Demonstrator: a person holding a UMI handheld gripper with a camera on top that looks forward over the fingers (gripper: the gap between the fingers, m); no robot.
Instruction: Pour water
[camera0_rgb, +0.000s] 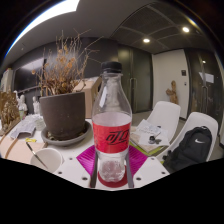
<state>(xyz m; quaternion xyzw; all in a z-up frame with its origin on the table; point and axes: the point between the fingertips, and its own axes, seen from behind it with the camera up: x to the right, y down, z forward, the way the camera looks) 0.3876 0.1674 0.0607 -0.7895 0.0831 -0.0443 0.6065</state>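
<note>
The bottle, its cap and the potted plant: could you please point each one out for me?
Bottle (112, 135): gripper view, on its red label.
Cap (112, 68): gripper view, on its dark top.
Potted plant (63, 112): gripper view, on the pot's wall.

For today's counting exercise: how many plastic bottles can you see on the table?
1. The plastic bottle, red-labelled, stands upright at the table's near edge, right of the potted plant. Others may be hidden behind it.

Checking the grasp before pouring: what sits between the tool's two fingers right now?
In the gripper view, a clear bottle with a red label and dark cap stands upright between the tool's pink pads; whether they press it is unclear.
</note>
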